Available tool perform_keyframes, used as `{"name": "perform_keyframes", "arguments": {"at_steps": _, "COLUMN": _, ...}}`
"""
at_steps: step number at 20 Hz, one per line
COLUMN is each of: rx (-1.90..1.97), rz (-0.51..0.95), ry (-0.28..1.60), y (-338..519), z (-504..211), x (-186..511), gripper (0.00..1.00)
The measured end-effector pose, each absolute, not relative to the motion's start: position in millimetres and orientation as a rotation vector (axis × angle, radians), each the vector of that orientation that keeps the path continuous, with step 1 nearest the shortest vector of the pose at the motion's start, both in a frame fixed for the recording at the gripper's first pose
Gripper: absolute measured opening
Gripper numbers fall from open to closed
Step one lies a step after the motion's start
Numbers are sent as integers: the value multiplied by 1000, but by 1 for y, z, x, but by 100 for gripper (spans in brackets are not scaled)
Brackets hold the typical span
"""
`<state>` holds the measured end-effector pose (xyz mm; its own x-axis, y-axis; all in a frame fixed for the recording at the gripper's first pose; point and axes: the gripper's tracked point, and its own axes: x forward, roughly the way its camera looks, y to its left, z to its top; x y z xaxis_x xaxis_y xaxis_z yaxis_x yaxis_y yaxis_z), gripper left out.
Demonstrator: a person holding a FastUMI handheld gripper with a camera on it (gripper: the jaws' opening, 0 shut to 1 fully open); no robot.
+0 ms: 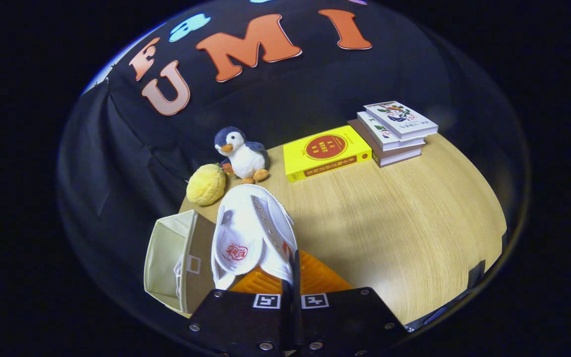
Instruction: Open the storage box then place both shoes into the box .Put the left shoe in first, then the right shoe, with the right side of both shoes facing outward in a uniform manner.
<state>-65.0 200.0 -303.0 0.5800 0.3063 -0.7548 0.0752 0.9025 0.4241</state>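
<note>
claw [290,277] fingers pinched nearly together on the side wall of a white shoe [251,233], which hangs tilted just ahead of them with its opening (red stamp on the insole) facing the camera. beside the shoe on its left stands the open cream storage box [166,255]. beyond the fingers on the wooden table [389,223]: a yellow plush ball [206,185], a penguin toy [241,153], a yellow book [326,151], stacked books [394,131]

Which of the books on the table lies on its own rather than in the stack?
The yellow book, flat on the table between the penguin toy and the stack of three books. The gripper, nearer, is shut on the white shoe.
</note>
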Motion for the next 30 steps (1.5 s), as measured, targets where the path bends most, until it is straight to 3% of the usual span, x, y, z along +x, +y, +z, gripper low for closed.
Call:
{"name": "perform_keyframes", "arguments": {"at_steps": 9, "rx": 430, "rz": 302, "ry": 936, "y": 335, "z": -249, "x": -65, "gripper": 1}}
{"name": "perform_keyframes", "arguments": {"at_steps": 16, "rx": 393, "rz": 375, "ry": 1039, "y": 425, "z": -263, "x": -82, "gripper": 1}}
{"name": "perform_keyframes", "arguments": {"at_steps": 30, "rx": 328, "rz": 58, "ry": 1217, "y": 443, "z": -335, "x": -92, "gripper": 2}}
